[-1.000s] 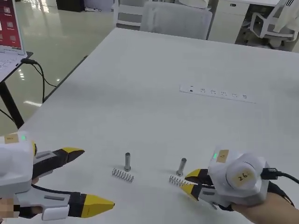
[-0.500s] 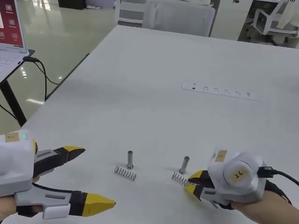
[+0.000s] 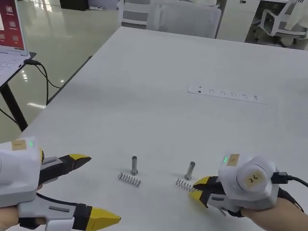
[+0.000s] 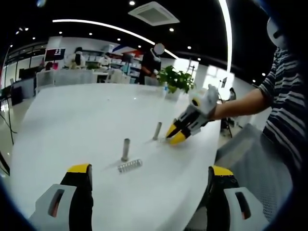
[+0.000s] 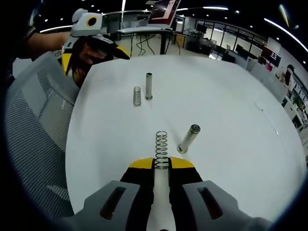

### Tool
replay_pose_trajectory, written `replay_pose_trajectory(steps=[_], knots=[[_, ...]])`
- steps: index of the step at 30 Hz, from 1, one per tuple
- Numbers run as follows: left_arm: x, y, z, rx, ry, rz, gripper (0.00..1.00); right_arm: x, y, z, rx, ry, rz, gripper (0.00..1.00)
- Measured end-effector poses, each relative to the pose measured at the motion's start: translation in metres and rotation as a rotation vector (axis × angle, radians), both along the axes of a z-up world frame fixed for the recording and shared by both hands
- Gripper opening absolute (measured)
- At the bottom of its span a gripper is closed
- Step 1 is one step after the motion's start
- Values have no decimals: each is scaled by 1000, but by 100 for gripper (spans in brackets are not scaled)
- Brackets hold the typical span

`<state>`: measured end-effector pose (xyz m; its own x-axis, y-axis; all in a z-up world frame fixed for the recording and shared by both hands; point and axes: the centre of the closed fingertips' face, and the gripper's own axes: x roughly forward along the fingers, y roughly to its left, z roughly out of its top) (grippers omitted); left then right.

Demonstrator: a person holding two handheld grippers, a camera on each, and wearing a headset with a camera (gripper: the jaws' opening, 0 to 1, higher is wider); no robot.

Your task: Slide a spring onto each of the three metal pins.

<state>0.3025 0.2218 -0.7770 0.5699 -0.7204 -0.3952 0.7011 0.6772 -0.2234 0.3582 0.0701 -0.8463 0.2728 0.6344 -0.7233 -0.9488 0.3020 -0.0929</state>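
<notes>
Our left gripper [image 3: 94,188] sits a little lower and closer to us than half a second ago. Its jaws are spread wide and hold nothing. Ahead of them, in the open span between the tips, the left pin [image 3: 134,164] stands upright on the table [image 3: 159,72]. The left spring [image 3: 129,179] lies flat just on the jaw side of that pin, where it lay before.

Further along, the right pin [image 3: 190,170] also stands bare. The right spring [image 3: 183,184] lies at its foot. In the right gripper view this spring runs straight out from between the jaw tips, with the pin just ahead and off to their right.

The real change is at our right gripper [image 3: 198,188]. A second ago its jaws were parted around the spring's near end, and now they are drawn narrow onto it. We judge the pinch made, yet the spring has not left the table, so no pin is dressed yet. Next we must lift it and tip it upright over the pin.

The gripped coils are tucked between the tips, so we cannot tell how deep the bite goes. We count two pins and two springs, and cannot tell where the third pair is.
</notes>
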Motion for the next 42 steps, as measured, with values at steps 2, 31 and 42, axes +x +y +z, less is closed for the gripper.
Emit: replay_pose_trajectory(steps=[2,31,42], knots=[[-1,-1,0,2,2,-7,97,-2,-1,5,5,-5,13,8],[9,-68,16,-1,-24,-205,83,-36,-4,52,-38,-127,250,7],[7,-104,9,17,-22,-324,63,-45,-3,56,-39,-145,299,7]])
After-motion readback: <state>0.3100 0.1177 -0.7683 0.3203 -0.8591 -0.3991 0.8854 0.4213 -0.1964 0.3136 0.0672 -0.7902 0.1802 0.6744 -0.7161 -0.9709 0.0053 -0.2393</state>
